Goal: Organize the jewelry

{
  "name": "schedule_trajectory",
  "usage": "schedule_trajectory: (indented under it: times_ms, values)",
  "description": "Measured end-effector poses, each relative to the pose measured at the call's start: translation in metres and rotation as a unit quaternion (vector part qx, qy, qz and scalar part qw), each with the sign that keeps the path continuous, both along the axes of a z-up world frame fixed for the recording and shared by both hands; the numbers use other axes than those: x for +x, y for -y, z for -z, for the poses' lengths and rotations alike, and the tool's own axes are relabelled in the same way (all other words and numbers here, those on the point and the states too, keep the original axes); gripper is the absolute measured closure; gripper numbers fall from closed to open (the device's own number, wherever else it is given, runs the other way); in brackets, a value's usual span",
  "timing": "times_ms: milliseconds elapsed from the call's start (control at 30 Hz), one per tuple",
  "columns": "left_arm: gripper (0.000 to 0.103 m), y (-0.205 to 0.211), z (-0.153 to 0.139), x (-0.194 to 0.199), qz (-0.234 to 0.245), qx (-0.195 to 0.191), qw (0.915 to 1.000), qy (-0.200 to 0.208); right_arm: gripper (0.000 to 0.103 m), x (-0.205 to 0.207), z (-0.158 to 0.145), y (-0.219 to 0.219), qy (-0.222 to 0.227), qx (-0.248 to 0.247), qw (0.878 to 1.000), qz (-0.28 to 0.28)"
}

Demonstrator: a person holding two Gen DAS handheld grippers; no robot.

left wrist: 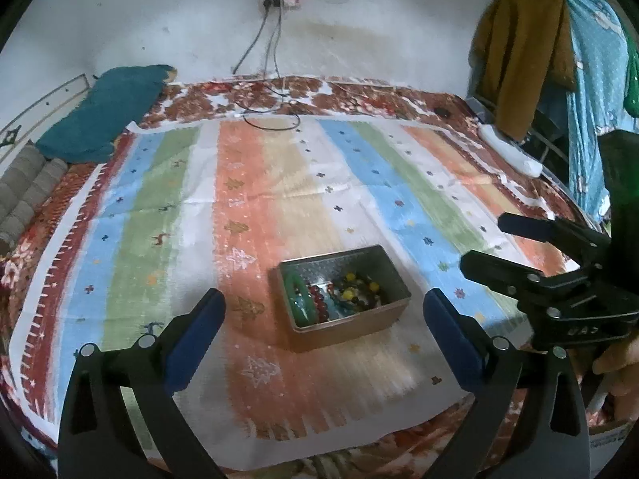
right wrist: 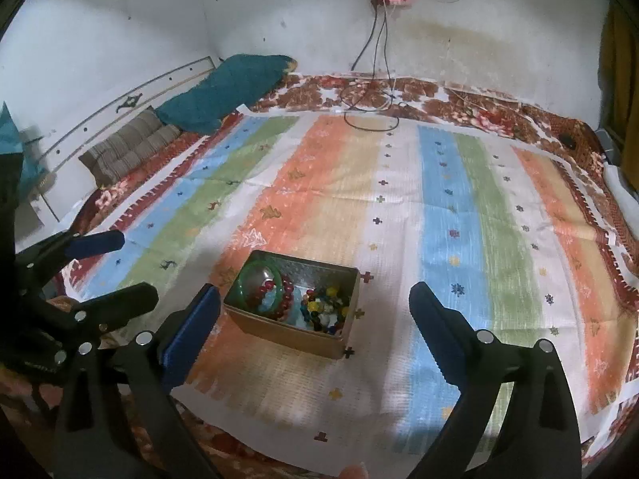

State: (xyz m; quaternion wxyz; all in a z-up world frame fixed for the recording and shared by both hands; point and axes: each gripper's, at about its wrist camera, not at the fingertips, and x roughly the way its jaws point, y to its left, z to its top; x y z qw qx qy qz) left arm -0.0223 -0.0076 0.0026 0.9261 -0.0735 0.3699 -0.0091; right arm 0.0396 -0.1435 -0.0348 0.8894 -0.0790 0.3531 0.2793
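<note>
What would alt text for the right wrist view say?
An open metal box of jewelry, holding a green bangle and colored beads, sits on a striped cloth. The right gripper is open and empty; the left gripper is at left.

Left gripper (left wrist: 324,303): two black plastic arms of triangular shape with cut-out slots, each ending in a finger faced with a blue ribbed pad (left wrist: 199,331). Round silver screw heads sit at the finger pivots, two per side. Right gripper (right wrist: 315,299): same build, black frame, blue pads (right wrist: 433,319), silver screws. From the left wrist camera its black body carries faint pale lettering, unreadable. Bare skin of the right hand (left wrist: 617,363) shows beneath it.
</note>
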Motion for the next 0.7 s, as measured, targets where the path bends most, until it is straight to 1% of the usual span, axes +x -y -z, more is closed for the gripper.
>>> schedule_trajectory:
  times_ms: [100,300,467,700]
  values:
    - [0.006,-0.002,-0.001,-0.001,-0.004,-0.007,1.0,0.003,0.006,-0.002,-0.001,0.003,0.002,0.004,1.0,0.001]
    - [0.006,0.002,0.0,-0.001,0.003,0.009,0.9999,0.005,0.006,-0.004,-0.004,0.008,0.009,0.017,1.0,0.005]
    - [0.006,0.004,-0.001,-0.002,0.005,0.012,0.9999,0.009,0.006,-0.005,-0.004,0.012,0.007,0.025,1.0,0.006]
    - [0.006,0.012,-0.004,-0.004,0.008,0.038,0.999,0.021,0.006,-0.008,-0.007,0.018,0.015,0.041,0.999,0.009]
